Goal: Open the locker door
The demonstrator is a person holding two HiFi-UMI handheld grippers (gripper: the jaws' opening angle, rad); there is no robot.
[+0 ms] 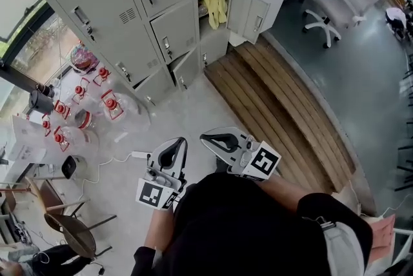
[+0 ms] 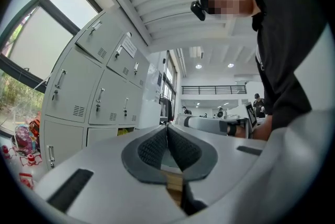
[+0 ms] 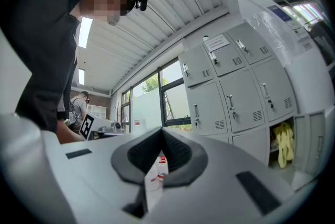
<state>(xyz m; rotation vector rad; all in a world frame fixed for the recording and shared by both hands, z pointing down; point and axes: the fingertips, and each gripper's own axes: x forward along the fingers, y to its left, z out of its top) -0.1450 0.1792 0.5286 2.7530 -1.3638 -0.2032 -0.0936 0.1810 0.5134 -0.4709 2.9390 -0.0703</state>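
Note:
The grey locker bank (image 1: pixel 148 17) stands at the top of the head view. One small door (image 1: pixel 248 13) on its right side hangs open, and a yellow cloth (image 1: pixel 216 7) shows in that compartment. The other doors are closed. Both grippers are held close to the person's body, well short of the lockers. My left gripper (image 1: pixel 173 149) is shut and empty; the left gripper view shows its tip (image 2: pixel 167 131) pointing along the lockers (image 2: pixel 99 97). My right gripper (image 1: pixel 216 138) is also shut on nothing (image 3: pixel 161 134), with the lockers (image 3: pixel 230 97) and the yellow cloth (image 3: pixel 284 142) to its right.
A slatted wooden platform (image 1: pixel 284 107) runs along the floor right of the lockers. An office chair (image 1: pixel 329 10) stands at the top right. Several red-lidded jars (image 1: pixel 84 113) sit on the floor at the left, with a power strip (image 1: pixel 139 155) and a chair (image 1: pixel 71 229) nearer me.

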